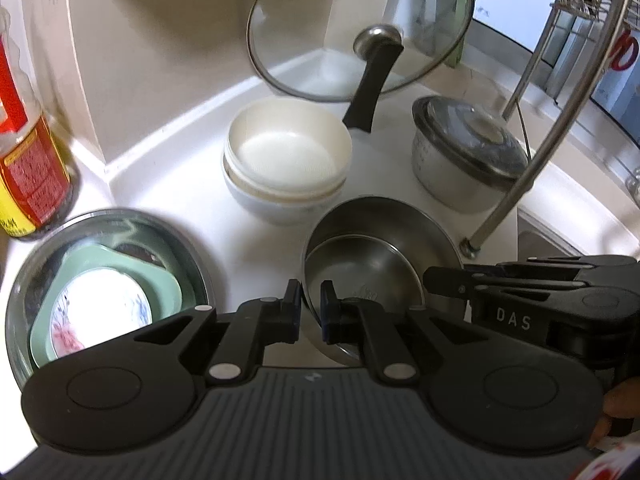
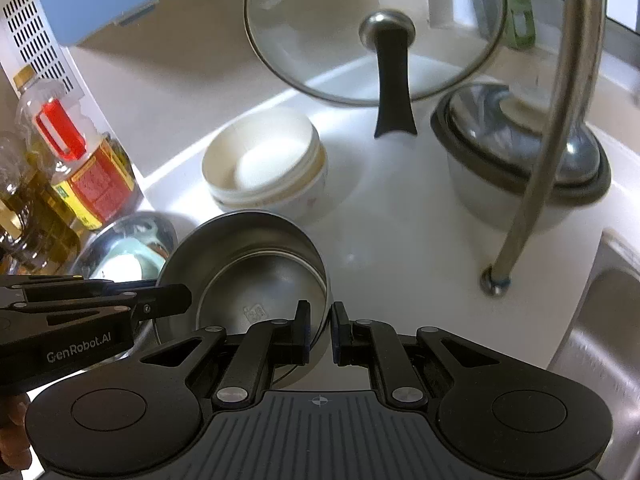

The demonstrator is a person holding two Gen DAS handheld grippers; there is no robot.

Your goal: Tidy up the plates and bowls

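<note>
Two nested round steel bowls [image 1: 372,264] with a dull shine sit on the smooth white surface [image 2: 400,248], before stacked glossy cream bowls [image 1: 286,160]. Each hand-held gripper, left [image 1: 311,306] and right [image 2: 320,330], pinches the steel rim narrowly.

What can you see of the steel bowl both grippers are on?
The steel bowl is round, shiny metal, with a second steel bowl nested inside; the inner base bears a faint stamp. It is tilted, its opening facing the cameras, over the white counter. The left gripper pinches one side of its rim and the right gripper the opposite side. It sits just in front of the stacked white bowls.
</note>
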